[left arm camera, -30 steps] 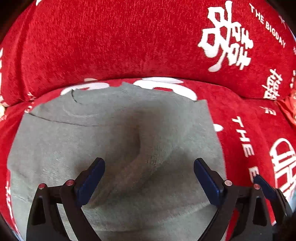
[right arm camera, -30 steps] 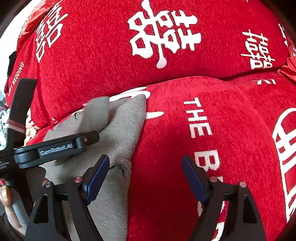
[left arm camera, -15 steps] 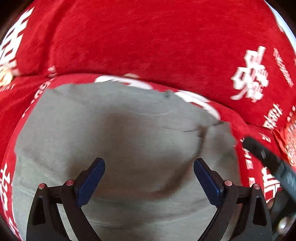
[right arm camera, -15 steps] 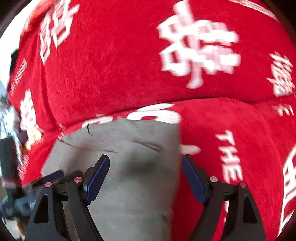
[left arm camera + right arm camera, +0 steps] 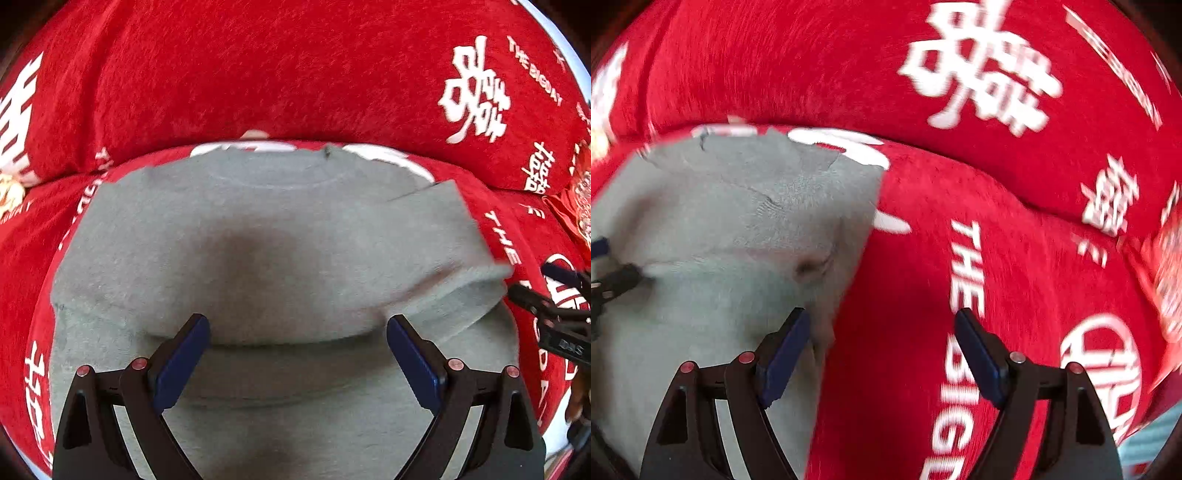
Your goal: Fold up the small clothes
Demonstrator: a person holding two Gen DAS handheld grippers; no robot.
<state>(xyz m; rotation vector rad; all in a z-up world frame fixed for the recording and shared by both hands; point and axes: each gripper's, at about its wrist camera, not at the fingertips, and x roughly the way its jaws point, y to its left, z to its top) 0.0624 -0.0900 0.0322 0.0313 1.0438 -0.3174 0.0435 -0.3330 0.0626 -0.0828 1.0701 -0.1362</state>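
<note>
Your grey sweatshirt [image 5: 258, 236] lies flat on the red sofa seat [image 5: 916, 258], right sleeve folded in, so your left gripper [image 5: 298, 345] and right gripper [image 5: 882, 339] both hover with jaws wide and empty, likely lining up the next fold.

Small soft knit garment [image 5: 258, 229]: plain grey-green, no print; a darker shadow patch at its middle. The same grey-green shows at the left in the right wrist view [image 5: 713, 229].

Plush sofa cover [image 5: 258, 74]: bright red throughout, printed in white with large Chinese characters, round emblems and the words "THE BIG DAY". The print is blurred in the right wrist view [image 5: 997, 184].

Left hand-held gripper [image 5: 297, 350]: black frame, dark blue pads [image 5: 181, 365], small red dots at the pivots.

Right hand-held gripper [image 5: 881, 350]: same scheme, black with dark blue pads [image 5: 785, 360] and red pivot dots.

Far right edge: a red item with a pale, dense pattern [image 5: 580, 210], detail unreadable.
</note>
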